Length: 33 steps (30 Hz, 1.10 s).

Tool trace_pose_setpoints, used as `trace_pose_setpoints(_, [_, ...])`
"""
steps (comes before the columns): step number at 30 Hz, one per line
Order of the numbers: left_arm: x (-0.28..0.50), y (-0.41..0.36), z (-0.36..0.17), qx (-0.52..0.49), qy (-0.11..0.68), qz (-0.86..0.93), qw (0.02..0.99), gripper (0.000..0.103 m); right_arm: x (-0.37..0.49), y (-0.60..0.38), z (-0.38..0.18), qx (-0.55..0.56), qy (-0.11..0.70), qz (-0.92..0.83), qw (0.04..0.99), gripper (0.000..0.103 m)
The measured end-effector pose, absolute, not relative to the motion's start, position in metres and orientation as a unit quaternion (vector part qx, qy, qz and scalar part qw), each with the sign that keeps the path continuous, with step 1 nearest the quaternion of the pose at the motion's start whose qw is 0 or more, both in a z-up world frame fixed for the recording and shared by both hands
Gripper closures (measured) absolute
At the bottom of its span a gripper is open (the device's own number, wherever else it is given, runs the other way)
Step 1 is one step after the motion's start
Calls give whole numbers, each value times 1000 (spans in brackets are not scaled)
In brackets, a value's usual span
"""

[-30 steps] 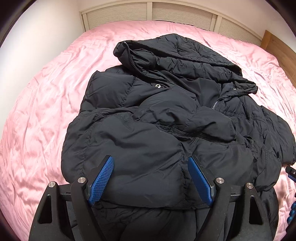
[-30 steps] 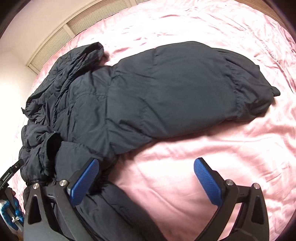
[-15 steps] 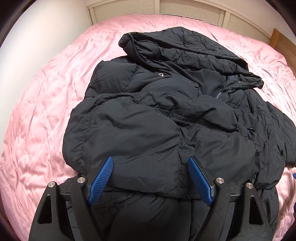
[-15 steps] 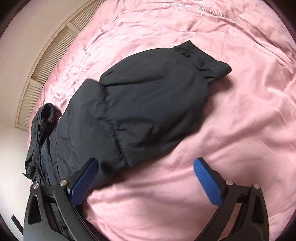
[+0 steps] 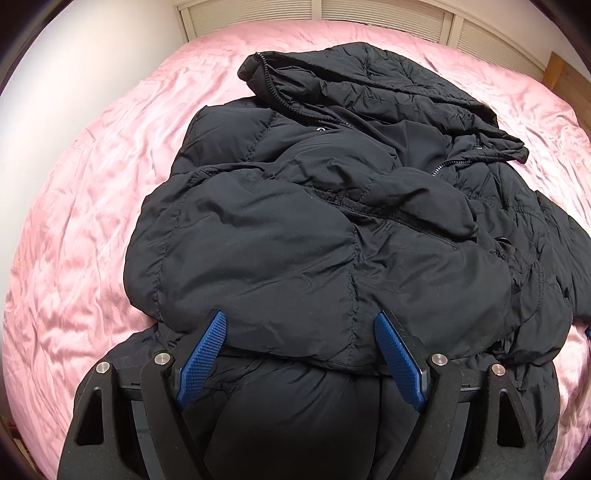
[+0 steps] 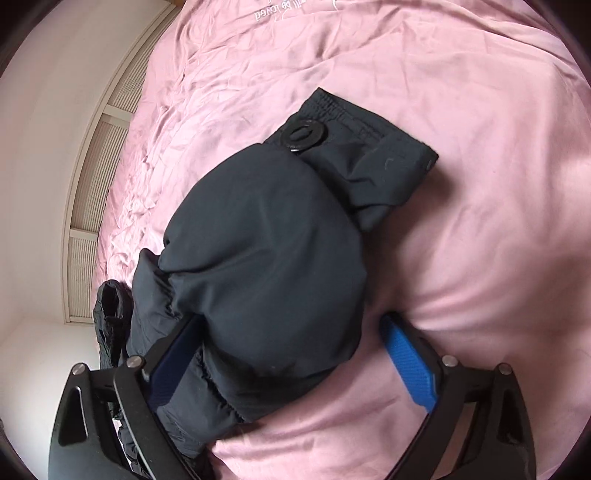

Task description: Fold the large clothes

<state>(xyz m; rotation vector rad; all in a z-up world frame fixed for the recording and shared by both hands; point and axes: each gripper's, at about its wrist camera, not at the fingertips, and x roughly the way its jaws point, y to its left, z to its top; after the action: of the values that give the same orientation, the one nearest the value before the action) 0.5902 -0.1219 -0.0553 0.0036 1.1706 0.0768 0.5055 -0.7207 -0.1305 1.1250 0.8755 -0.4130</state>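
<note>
A black hooded puffer jacket [image 5: 295, 221] lies spread on a pink bed sheet [image 5: 85, 192], hood at the far end. My left gripper [image 5: 300, 314] hangs open just over the jacket's near folded edge, both blue pads showing and not pressing the cloth. In the right wrist view the jacket's sleeve [image 6: 266, 240] lies stretched out, with its cuff [image 6: 369, 158] and a round black button [image 6: 303, 134] at the far end. My right gripper [image 6: 290, 319] straddles this sleeve and its jaws are closing. The left finger is against the cloth; the right pad [image 6: 410, 358] still stands apart from it.
The wrinkled pink sheet [image 6: 461, 110] covers the whole bed around the jacket. A slatted cream panel [image 5: 369, 14] runs along the far side, also seen as the slatted cream panel [image 6: 92, 192] at left. A wooden piece [image 5: 557, 74] shows at the far right corner.
My right gripper travelled along the sleeve toward the cuff, rolled, and came down astride it, its jaws narrowing. The left gripper stayed put, tilting slightly so the jacket sits higher in view.
</note>
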Motion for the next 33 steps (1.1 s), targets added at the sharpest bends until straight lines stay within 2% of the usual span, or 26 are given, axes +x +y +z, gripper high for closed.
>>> trace_pose_setpoints(1, [589,-123,-55,2,553,35,833,21,506,-724,-130,517,393,-187,737,23])
trace_pose_setpoints(2, [588,-124,-56,3,553,34,832,21,507,-726,-129,523,387,-187,736,28])
trace_pose_setpoints(4, [587,-126,-56,5,554,30,832,21,508,-732,-127,532,379,-187,734,47])
trace_pose_setpoints(5, [587,-127,-56,6,555,28,832,21,509,-733,-125,528,381,-188,735,51])
trace_pose_setpoints(7, [586,-128,-57,7,556,25,831,21,513,-733,-117,514,384,-183,745,72])
trace_pose_setpoints(10, [585,-128,-56,7,556,20,831,21,525,-726,-102,479,395,-177,764,85])
trace_pose_setpoints(16, [583,-115,-51,-9,552,19,833,21,539,-707,-66,407,408,-170,800,93])
trace_pose_setpoints(33, [568,-52,-45,-52,540,25,840,21,574,-586,33,285,401,-72,868,95])
